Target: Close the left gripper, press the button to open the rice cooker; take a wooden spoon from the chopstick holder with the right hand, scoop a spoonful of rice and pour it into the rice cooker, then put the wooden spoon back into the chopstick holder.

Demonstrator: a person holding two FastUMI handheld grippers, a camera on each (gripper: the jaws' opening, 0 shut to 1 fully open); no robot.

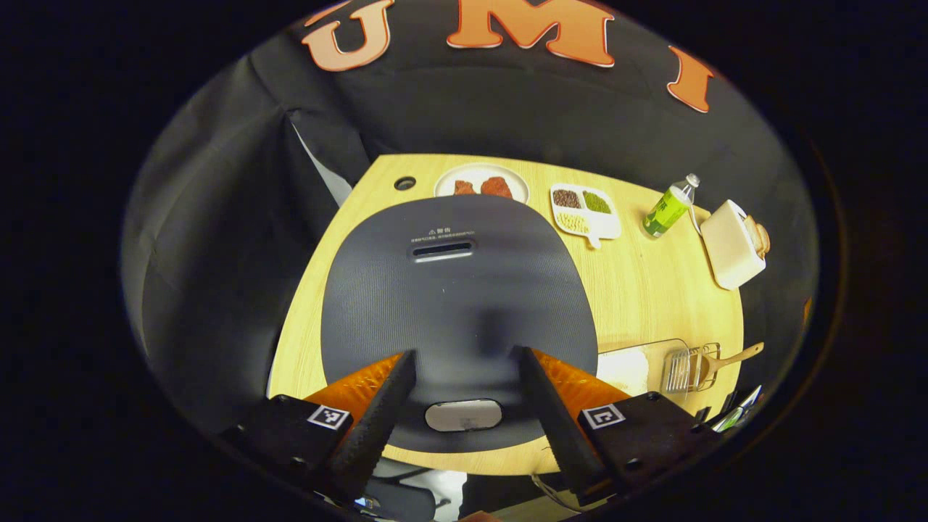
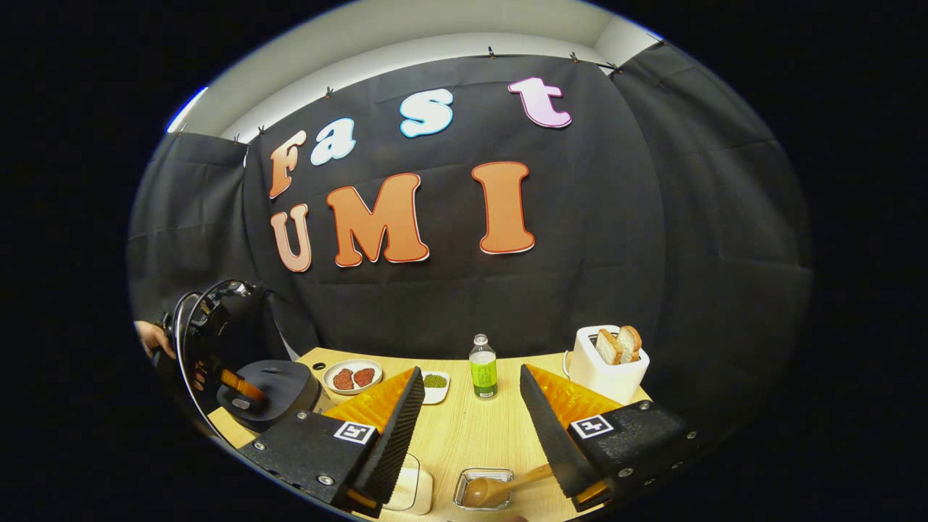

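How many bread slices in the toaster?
2, side by side upright in the slots of the toaster at the table's far right: one bread slice, the other just right of it.

wooden table [image 1: 652,290], rice cooker [image 1: 457,304] (closed), toaster [image 1: 732,246]

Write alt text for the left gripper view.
The left claw hangs open above the closed rice cooker, its fingers either side of the lid button. Behind on the wooden table sit food plates, a bottle and a toaster.

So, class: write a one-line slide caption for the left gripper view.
Open hand-held gripper poised above the closed rice cooker, its button between the fingers.
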